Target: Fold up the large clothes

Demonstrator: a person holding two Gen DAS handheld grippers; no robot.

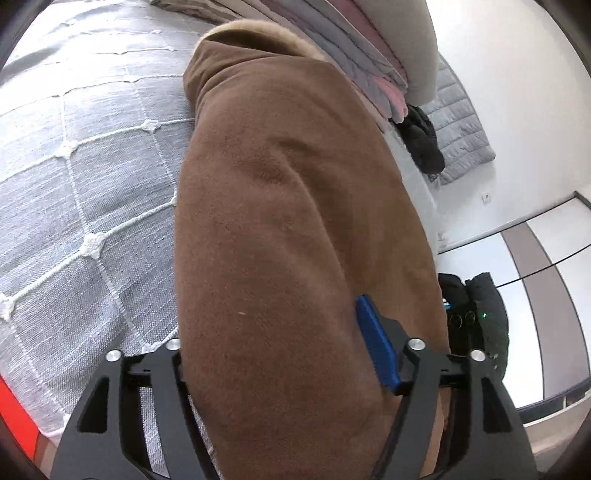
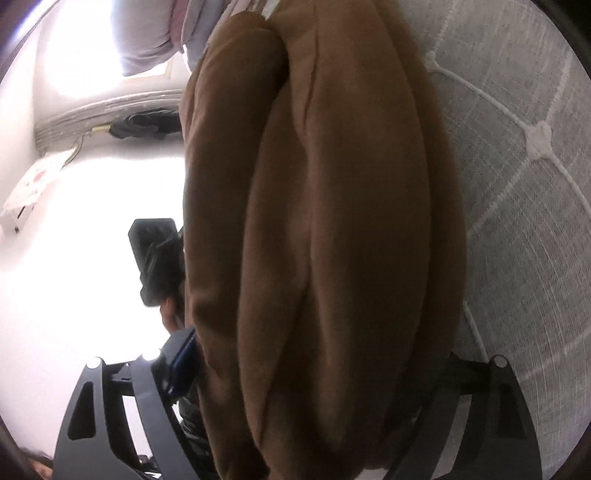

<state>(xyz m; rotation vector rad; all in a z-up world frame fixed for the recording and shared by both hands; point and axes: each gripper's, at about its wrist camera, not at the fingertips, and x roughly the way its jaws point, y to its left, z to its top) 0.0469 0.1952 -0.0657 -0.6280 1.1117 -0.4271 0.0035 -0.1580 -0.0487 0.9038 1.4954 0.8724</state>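
A thick brown coat (image 1: 295,221) with a pale fur collar (image 1: 251,33) lies as a long folded bundle on the grey bedspread (image 1: 74,166). In the left wrist view the bundle runs between the fingers of my left gripper (image 1: 273,332). The blue right pad (image 1: 376,347) stands beside the cloth with its face showing, and the left finger is hidden under the coat. In the right wrist view the same coat (image 2: 332,221) fills the space between the fingers of my right gripper (image 2: 314,354). Its blue left pad (image 2: 184,350) sits at the fold's edge; the right finger is covered. Both grippers stand open.
Folded grey and pink bedding (image 1: 369,74) is stacked at the head of the bed. A black garment (image 1: 421,140) and a grey quilted jacket (image 1: 458,129) lie beyond it. Dark bags (image 1: 476,314) stand by a sliding wardrobe (image 1: 535,258). A hand holds a black device (image 2: 155,258) left of the coat.
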